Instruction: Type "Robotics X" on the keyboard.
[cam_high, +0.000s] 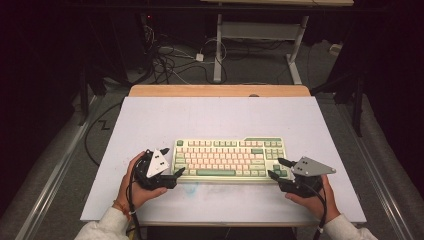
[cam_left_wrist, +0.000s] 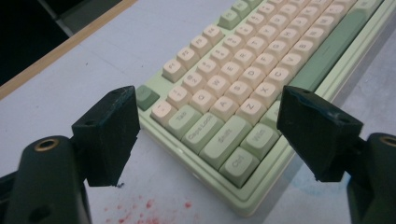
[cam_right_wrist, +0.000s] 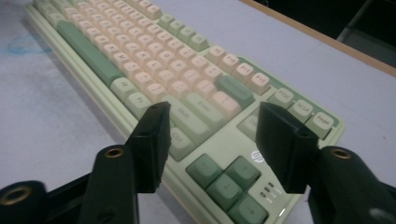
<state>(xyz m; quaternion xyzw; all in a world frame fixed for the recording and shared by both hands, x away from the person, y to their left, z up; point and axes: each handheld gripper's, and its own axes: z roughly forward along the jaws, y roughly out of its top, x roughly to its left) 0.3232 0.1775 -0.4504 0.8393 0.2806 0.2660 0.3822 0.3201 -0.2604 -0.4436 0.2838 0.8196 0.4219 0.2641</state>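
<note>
The table (cam_high: 150, 120) takes up the middle of the high view, a pale sheet with a wooden strip along its far edge. Low on it, near the centre of the frame, lies the keyboard (cam_high: 229, 159), a green case with cream and green keys, its long side running left to right.

The left gripper (cam_high: 172, 169) sits at the lower left of the keyboard, held in the person's left hand (cam_high: 134, 186), with its tips just at the keyboard's left end. In the left gripper view its 2 black jaws stand wide apart, 1 at the lower left and 1 at the right of the frame, with the keyboard's near corner (Ctrl, Shift, Caps Lock) between and beyond them; the pads press on nothing. Small red flecks (cam_left_wrist: 140, 212) dot the table at the bottom of that view.

The right gripper (cam_high: 276, 168) sits at the lower right of the keyboard, in the right hand (cam_high: 312, 200). In the right gripper view its jaws stand partly apart above the arrow keys (cam_right_wrist: 226, 184) at the bottom centre, and they clamp nothing.
</note>
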